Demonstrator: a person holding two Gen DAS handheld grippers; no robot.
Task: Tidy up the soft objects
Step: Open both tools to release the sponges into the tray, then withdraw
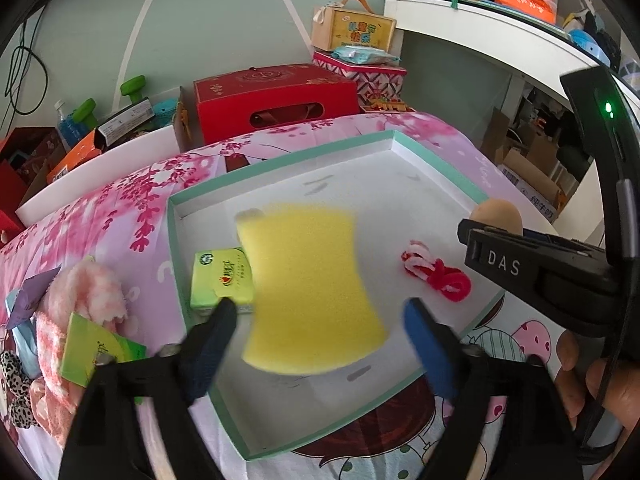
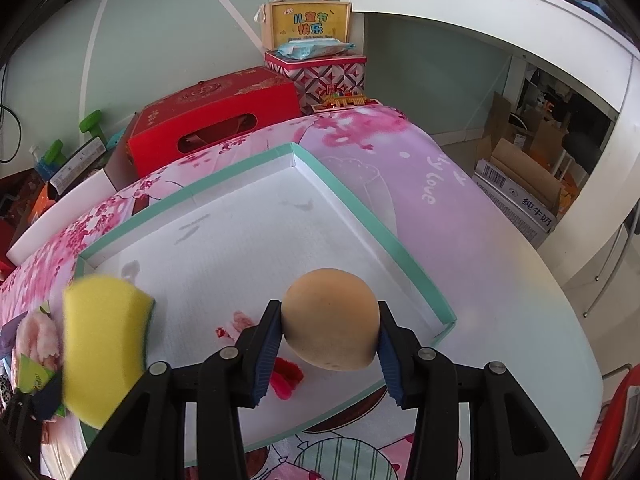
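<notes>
Clutter lies left of the tray (image 1: 280,152): pink cloth (image 1: 86,292), green packet (image 1: 94,348); left gripper (image 1: 320,340) spread, yellow sponge (image 1: 308,288) loose between; right gripper (image 2: 329,354) pinching a tan ball (image 2: 330,320).

— From my remote seat this reads as a home bedroom: pink cherry-blossom bedsheet (image 2: 460,208), red cardboard gift box (image 1: 276,98) at twelve o'clock.

— Agreed; I see flattened brown cartons (image 2: 520,176) under the white desk (image 2: 500,12) at two o'clock.
</notes>
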